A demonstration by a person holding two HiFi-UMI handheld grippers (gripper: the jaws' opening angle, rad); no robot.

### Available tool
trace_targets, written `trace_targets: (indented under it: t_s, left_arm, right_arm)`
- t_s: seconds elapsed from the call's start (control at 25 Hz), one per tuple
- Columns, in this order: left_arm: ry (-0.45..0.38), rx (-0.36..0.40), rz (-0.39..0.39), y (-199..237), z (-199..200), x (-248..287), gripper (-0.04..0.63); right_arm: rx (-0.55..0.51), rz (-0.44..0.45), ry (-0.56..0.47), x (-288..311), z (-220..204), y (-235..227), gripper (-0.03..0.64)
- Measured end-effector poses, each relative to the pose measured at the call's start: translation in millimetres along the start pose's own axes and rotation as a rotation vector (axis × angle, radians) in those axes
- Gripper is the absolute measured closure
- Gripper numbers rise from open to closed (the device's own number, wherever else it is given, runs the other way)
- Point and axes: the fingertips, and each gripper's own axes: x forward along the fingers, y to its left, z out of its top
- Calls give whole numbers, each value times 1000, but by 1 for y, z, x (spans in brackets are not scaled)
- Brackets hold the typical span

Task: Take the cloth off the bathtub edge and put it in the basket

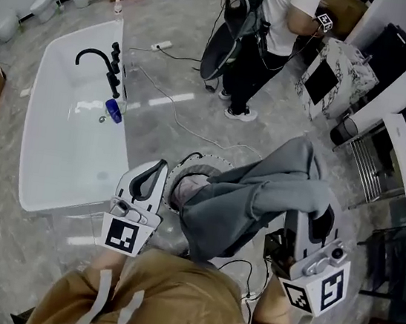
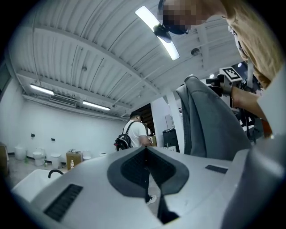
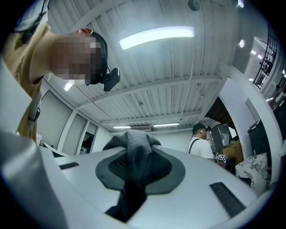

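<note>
A grey cloth (image 1: 258, 195) hangs from my right gripper (image 1: 320, 220), which is shut on one end of it. The rest drapes down to the left over the round white basket (image 1: 188, 161) on the floor. In the right gripper view the cloth (image 3: 134, 156) is bunched between the pads of that gripper (image 3: 134, 163). My left gripper (image 1: 152, 179) hovers beside the basket's left rim, shut and with nothing in it. The left gripper view shows its jaws (image 2: 145, 156) meeting and the cloth (image 2: 210, 120) hanging at the right. The white bathtub (image 1: 44, 173) lies to the left.
A black faucet (image 1: 100, 64) and a blue object (image 1: 113, 110) sit on the tub's right edge. A person (image 1: 271, 25) with a backpack stands at the back. Cables (image 1: 179, 120) run across the floor. A metal rack (image 1: 371, 166) and dark furniture stand at the right.
</note>
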Motion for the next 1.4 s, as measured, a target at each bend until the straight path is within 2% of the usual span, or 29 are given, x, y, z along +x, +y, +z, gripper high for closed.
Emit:
trace_targets:
  t_s: [0.2,0.4,0.64,0.88,1.2,1.4]
  left_arm:
    - [7,7,25,-30,-1,22,589]
    - [33,3,-14,-53,-8,39,589]
    - [75,-8,-12,-47,-21,54,589]
    - [116,21,-28,-35,-34,60,589]
    - [161,13,-41,-18,-73,70,589]
    - [192,-27,-14,9,-102,63,589]
  right_arm:
    - [18,33,9,-13,-5,-34,549]
    - [16,21,34,-17,-17,-56,549]
    - [24,9,56,0,-38,-75,549]
    - [40,-1,97,26,-68,-83,549]
    - [46,9,162,56,-130,-86,549]
    - [25,32,261,71,-198,-73,549]
